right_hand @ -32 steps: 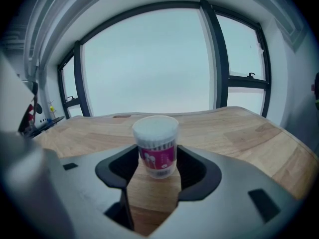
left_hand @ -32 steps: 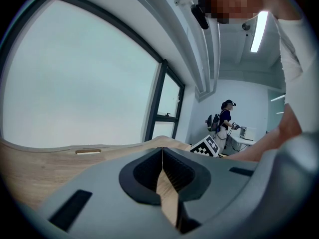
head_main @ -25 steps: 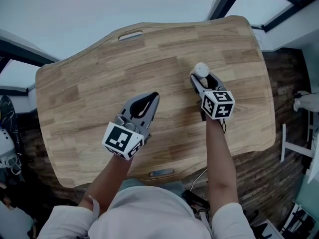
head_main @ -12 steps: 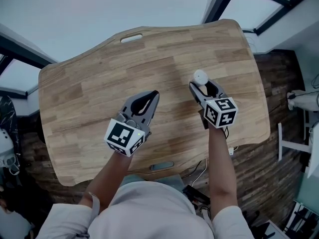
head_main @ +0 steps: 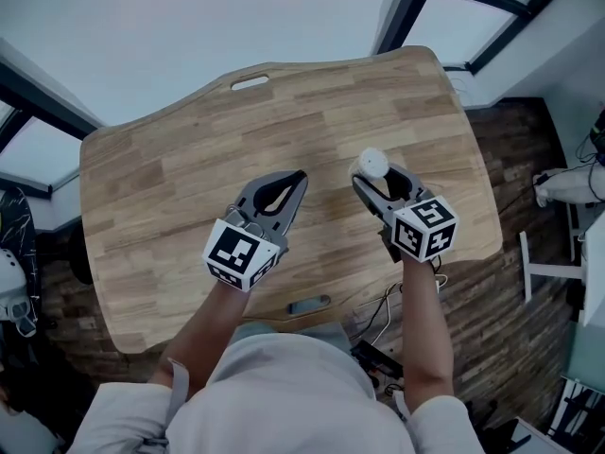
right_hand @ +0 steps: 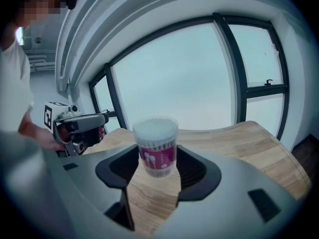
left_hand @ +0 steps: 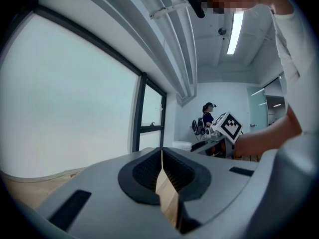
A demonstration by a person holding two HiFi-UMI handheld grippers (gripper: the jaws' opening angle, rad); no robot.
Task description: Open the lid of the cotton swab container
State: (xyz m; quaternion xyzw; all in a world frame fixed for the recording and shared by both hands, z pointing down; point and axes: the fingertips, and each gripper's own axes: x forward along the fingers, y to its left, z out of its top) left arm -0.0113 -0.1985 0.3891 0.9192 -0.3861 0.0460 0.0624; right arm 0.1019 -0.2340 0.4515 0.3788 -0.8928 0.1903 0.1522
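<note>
Left gripper (head_main: 295,180) clenched on nothing, its 2 jaws meeting, over the wooden table (head_main: 161,178). Right gripper (head_main: 373,178) is beside it and apart, clamped on the cotton swab container (right_hand: 156,151). The container is upright and clear of the tabletop, clear lid (right_hand: 155,123) on, white swabs (right_hand: 155,133) packed inside. Beyond: the table's handle slot (head_main: 250,83) and the window (right_hand: 174,73).

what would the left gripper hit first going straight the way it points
Nothing close: the left gripper points over the table toward the window; the cotton swab container in the right gripper sits off to its right. Depth unclear.
</note>
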